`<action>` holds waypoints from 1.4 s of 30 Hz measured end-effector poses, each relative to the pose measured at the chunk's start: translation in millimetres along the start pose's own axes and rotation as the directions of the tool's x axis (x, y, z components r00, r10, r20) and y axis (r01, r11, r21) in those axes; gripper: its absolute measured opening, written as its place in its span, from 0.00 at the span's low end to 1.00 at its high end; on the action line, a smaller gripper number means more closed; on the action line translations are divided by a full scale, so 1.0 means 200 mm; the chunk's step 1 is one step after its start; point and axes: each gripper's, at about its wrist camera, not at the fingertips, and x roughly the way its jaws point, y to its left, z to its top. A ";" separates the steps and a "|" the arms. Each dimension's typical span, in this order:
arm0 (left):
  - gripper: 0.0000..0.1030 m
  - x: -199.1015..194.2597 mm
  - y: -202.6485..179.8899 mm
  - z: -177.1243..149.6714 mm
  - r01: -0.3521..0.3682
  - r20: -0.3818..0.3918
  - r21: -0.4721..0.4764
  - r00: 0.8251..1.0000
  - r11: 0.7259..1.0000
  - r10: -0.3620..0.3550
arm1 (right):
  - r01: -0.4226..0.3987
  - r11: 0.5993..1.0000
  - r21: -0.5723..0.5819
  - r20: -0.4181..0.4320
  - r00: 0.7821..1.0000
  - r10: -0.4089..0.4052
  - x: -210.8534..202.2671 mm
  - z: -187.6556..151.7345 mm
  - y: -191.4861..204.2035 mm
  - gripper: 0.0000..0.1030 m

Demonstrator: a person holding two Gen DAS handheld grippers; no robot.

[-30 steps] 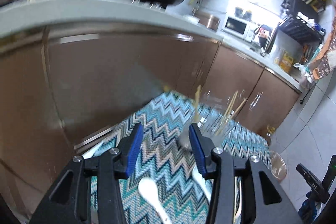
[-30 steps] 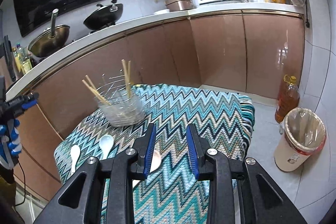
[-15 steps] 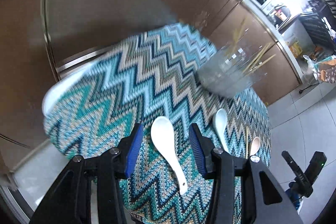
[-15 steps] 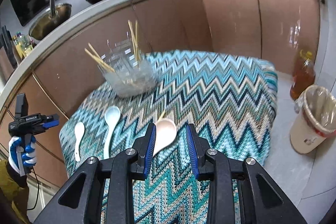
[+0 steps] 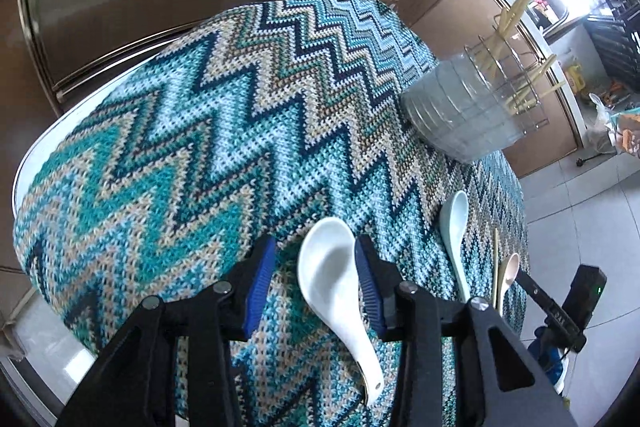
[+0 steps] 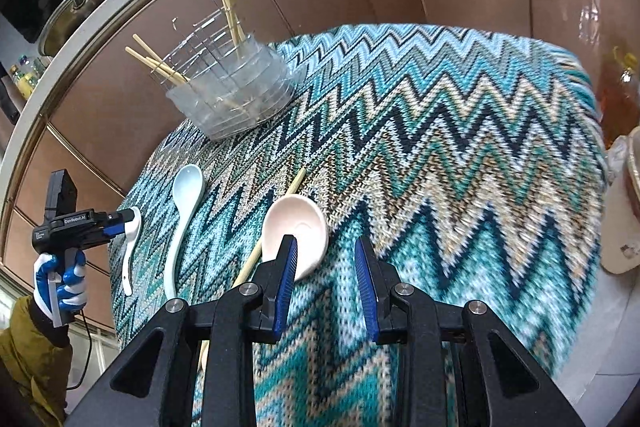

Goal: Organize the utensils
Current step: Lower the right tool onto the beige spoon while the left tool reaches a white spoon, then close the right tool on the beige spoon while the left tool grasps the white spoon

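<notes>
Left wrist view: my left tongs (image 5: 315,283) are closing astride the white spoon (image 5: 334,291) (bowl upward, handle toward lower right); right tongs (image 6: 326,277) spread, empty.

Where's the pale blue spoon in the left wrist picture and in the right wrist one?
Left wrist: pale blue spoon at right, lying beyond the white spoon, below the clear utensil holder.
Right wrist: pale blue spoon at left, between the white and pink spoon.
Shared landmark: the clear utensil holder with chopsticks.
</notes>
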 end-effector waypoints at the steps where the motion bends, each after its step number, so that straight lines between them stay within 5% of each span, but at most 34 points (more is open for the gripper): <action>1: 0.35 0.00 0.00 0.00 -0.003 -0.001 0.003 1.000 1.000 0.003 | -0.005 1.000 0.000 -0.005 1.000 0.005 0.02 0.01 0.00 0.29; 18: 0.11 0.04 -0.05 0.01 -0.095 -0.011 0.110 0.995 0.989 0.097 | -0.066 0.998 -0.025 -0.057 0.996 0.064 0.16 0.10 -0.01 0.28; 29: 0.06 0.02 -0.07 0.00 -0.103 0.003 0.107 0.995 0.989 0.103 | -0.058 0.995 -0.076 -0.059 0.997 0.054 0.17 0.11 0.01 0.08; 42: 0.05 -0.09 -0.06 -0.03 -0.082 0.050 0.074 0.996 0.994 0.078 | -0.014 0.995 -0.103 0.016 1.000 0.016 -0.03 0.06 0.04 0.06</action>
